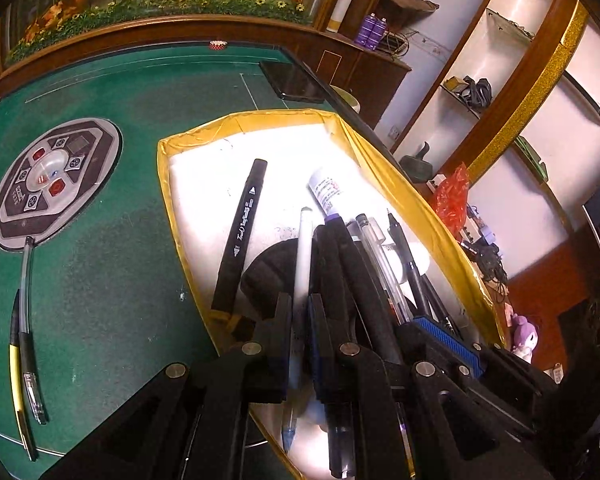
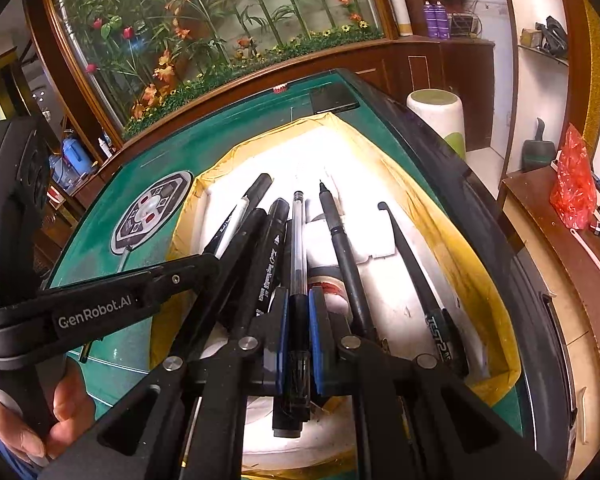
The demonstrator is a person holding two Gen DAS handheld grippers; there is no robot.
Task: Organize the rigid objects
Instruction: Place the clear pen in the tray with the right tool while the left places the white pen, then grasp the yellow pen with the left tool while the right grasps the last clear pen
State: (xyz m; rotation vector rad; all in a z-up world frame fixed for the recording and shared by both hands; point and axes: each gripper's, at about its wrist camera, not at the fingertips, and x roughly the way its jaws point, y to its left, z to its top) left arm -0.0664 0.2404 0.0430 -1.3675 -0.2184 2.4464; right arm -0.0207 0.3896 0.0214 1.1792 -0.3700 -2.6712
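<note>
A white tray with a yellow rim (image 1: 384, 168) (image 2: 476, 240) lies on the green table and holds several pens. My left gripper (image 1: 300, 308) is shut on a white pen (image 1: 303, 256) that points into the tray, over a black round thing. My right gripper (image 2: 299, 312) is shut on a clear pen with a black cap (image 2: 298, 240), low over the tray. In the right wrist view my left gripper (image 2: 206, 264) reaches in from the left. A black marker (image 1: 240, 232) and a white tube (image 1: 328, 192) lie in the tray.
Two loose pens, a yellow-black one (image 1: 18, 364) and a clear one (image 1: 29, 320), lie on the green felt (image 1: 112, 280) at the left. A grey control panel (image 1: 56, 184) sits in the table's middle, and a black phone (image 1: 294, 80) at its far edge. A hand (image 2: 64, 412) holds the left gripper's handle.
</note>
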